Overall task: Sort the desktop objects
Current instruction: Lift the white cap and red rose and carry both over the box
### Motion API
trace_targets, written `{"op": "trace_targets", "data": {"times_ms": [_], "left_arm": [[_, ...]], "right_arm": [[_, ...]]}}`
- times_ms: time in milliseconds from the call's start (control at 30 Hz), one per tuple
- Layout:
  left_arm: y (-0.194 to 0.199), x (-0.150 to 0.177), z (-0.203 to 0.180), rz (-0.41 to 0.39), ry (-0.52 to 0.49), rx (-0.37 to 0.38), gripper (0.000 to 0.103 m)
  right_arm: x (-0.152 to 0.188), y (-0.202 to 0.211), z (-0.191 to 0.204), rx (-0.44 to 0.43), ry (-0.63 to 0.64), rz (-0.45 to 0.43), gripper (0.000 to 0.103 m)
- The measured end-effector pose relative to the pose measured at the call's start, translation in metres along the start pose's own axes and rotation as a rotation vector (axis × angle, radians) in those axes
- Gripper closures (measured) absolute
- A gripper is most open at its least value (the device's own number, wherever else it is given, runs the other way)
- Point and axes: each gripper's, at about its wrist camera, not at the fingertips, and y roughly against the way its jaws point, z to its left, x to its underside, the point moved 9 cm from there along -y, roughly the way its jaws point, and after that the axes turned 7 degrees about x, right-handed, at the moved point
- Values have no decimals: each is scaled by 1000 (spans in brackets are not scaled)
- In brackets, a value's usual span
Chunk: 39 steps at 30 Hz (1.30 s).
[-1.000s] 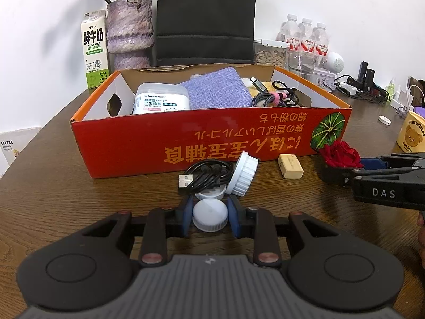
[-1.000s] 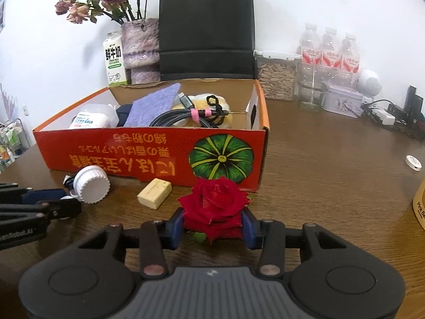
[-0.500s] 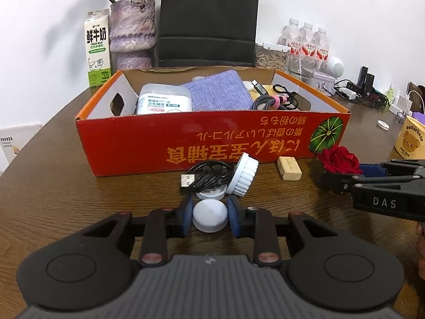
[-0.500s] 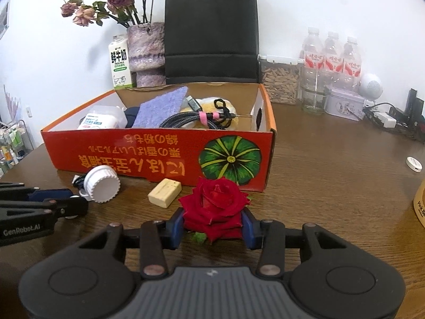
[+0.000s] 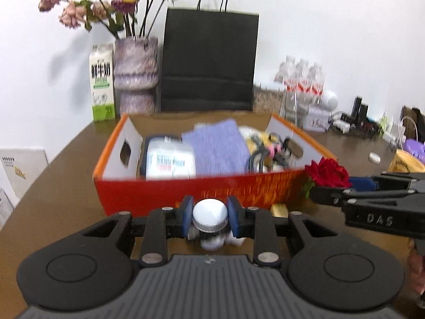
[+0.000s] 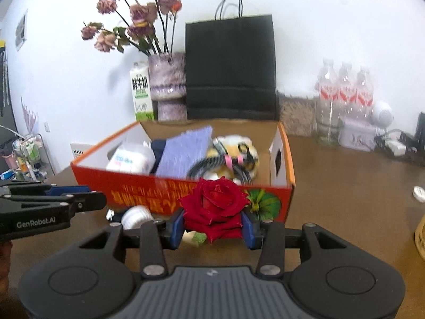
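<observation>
Left tool (image 5: 209,219) holds a small white bottle (image 5: 210,219) by its ribbed cap, the blue pads pressing both sides, just in front of the orange cardboard box (image 5: 164,194). I judge the bottle light, hard and a little slippery; the ridged cap is the good place to take it. Right tool (image 6: 212,224) is closed on a red rose (image 6: 213,207), soft and easy to crush, so the layered petals need only gentle pressure. It hangs before the box's front wall, near the green pumpkin print. Inside the box lie a purple woven cloth (image 5: 217,148), a white plastic tub (image 5: 170,162) and coiled black cables (image 6: 217,163). A beige eraser-like block (image 5: 279,210) rests on the brown wooden tabletop (image 6: 345,186).
</observation>
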Motion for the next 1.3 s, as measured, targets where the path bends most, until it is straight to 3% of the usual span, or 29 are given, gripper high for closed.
{"op": "trace_targets", "data": {"times_ms": [467, 733, 967, 1300], "left_arm": [[-42, -77, 21, -113, 32, -38, 74], [-76, -108, 45, -151, 82, -62, 74], [-108, -125, 65, -140, 102, -94, 74], [-138, -116, 93, -51, 100, -156, 74]], "right_arm": [[-85, -47, 4, 1, -10, -134, 61], [-112, -92, -12, 49, -15, -139, 61], [-122, -133, -20, 101, 35, -81, 61], [-111, -164, -41, 115, 3, 29, 60]]}}
